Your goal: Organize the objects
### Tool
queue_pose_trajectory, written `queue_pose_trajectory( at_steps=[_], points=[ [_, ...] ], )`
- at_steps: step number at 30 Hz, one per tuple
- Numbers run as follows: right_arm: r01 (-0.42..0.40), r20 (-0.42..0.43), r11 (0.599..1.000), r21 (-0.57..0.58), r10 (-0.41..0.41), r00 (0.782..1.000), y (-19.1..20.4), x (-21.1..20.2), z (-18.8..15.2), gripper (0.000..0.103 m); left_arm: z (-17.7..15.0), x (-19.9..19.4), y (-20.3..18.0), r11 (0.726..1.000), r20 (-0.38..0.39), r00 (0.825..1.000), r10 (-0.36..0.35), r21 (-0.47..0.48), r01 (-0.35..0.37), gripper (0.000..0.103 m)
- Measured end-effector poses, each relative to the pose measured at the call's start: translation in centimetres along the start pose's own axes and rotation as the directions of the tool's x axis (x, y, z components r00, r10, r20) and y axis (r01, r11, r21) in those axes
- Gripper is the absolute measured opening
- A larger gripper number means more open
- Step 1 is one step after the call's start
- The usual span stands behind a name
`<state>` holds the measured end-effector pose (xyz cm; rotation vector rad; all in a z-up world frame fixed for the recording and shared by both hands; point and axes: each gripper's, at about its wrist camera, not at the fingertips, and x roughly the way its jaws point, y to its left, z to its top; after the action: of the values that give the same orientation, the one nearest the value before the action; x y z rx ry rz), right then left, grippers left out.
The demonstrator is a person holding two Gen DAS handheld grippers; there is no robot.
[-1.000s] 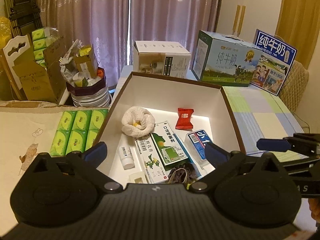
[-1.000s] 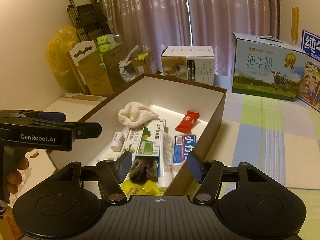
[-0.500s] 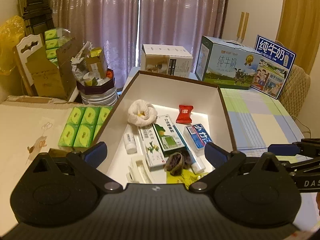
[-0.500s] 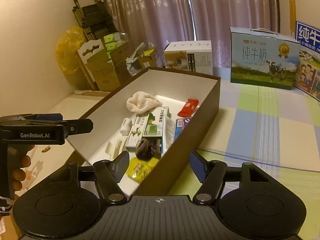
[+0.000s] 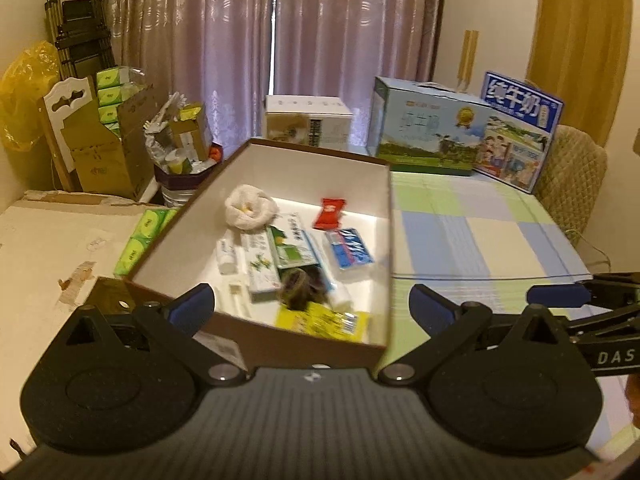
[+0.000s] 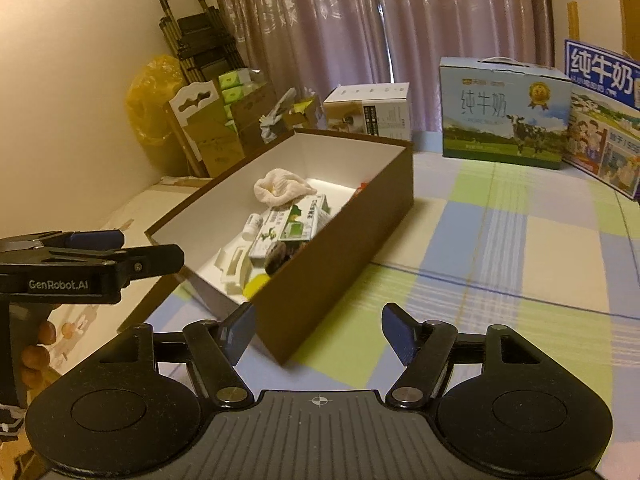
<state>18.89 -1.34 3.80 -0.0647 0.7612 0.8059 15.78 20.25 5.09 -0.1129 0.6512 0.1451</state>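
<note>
Brown cardboard on the outside, white within: the long, open box [image 5: 376, 264] is seen on the checked tablecloth [image 6: 520, 248] of the table, its near end just ahead of both grippers. The left gripper [image 5: 312, 304] is held with jaws wide and nothing between them; the right gripper [image 6: 318, 328] is likewise spread wide and empty, hovering over the cloth beside the box's near corner.

Inside the box, things are gathered loosely: a soft, crumpled white cloth [image 5: 250, 210] towards the far end, a glossy red wrapper [image 5: 330, 213], flat green-and-white cartons [image 5: 290, 246] lying side by side, a small white bottle [image 5: 227, 256], a blue-and-white packet [image 5: 350, 249], a dark tangled bundle [image 5: 300, 286] and a shiny yellow sachet [image 5: 320, 322] at the near end. No object is seen loose on the cloth near the grippers, so the tidying is judged to be almost done.

Trouble could come from the box itself. Its thin wall could be clipped by a spread finger if either gripper is brought forward carelessly, and the light box would likely be shoved along the smooth cloth. The pile is crowded, too, so a reach for one slippery carton might drag its neighbours with it. Slight motion blur is noted in the left view, so fine labels cannot be read.
</note>
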Motion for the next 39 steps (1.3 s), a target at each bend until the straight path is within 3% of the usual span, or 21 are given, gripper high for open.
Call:
queue_pose_trajectory(
  at_steps=[5, 23, 39],
  points=[
    [0.006, -0.002, 1.000, 0.009, -0.006, 1.000, -1.4, -2.8, -1.7, 0.067, -1.6, -1.9, -3.1, 1.000, -0.008, 1.000, -0.027, -0.003, 0.027, 0.102],
    [0.032, -0.027, 0.998, 0.046, -0.031, 0.999, -5.9, -11.7, -8.4, 0.067, -8.2, -6.8, -12.4, 1.000, -0.114, 0.993, 0.012, -0.017, -0.014, 0.102],
    [0.026, -0.048, 0.999, 0.045, -0.024, 0.999, -6.7, -13.9, -11.1, 0.067, -10.7, -8.7, -15.3, 0.999, -0.145, 0.989, 0.027, -0.031, -0.032, 0.102]
  ],
)
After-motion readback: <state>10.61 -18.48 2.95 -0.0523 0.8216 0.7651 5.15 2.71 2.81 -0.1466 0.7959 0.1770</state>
